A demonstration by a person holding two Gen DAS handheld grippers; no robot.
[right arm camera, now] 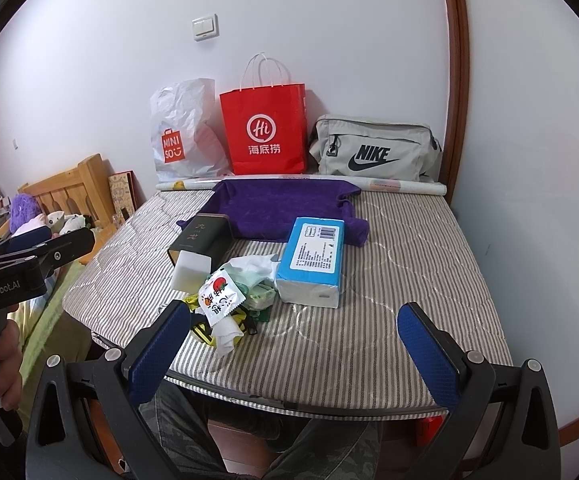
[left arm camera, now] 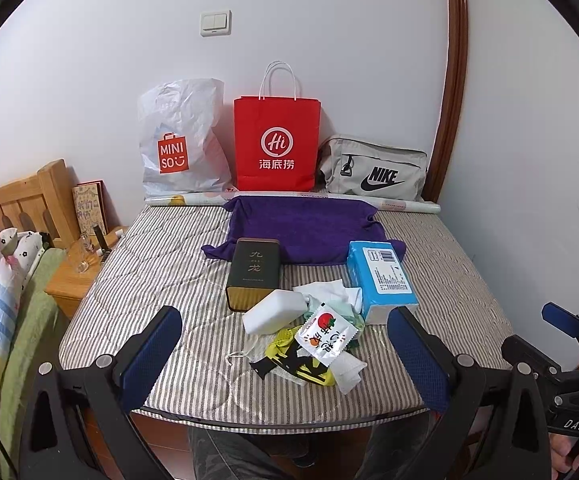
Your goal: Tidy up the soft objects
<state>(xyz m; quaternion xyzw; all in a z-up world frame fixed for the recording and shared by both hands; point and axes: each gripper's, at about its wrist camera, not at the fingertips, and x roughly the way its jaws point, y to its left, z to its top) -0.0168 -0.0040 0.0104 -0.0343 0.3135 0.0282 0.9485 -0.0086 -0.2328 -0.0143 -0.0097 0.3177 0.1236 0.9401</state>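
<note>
Blue-padded left gripper (left arm camera: 285,354) and right gripper (right arm camera: 295,344) jaws apart; soft clutter pile (left arm camera: 309,340) between, untouched

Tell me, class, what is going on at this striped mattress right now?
A person holds a two-finger gripper in each hand above the near edge of the striped mattress. The left gripper and right gripper are both open and hold nothing. A pile of small items lies untouched: a snack packet, a white bottle, crumpled tissues, beside a blue tissue pack and a dark tin. A purple cloth lies spread behind them.
</note>
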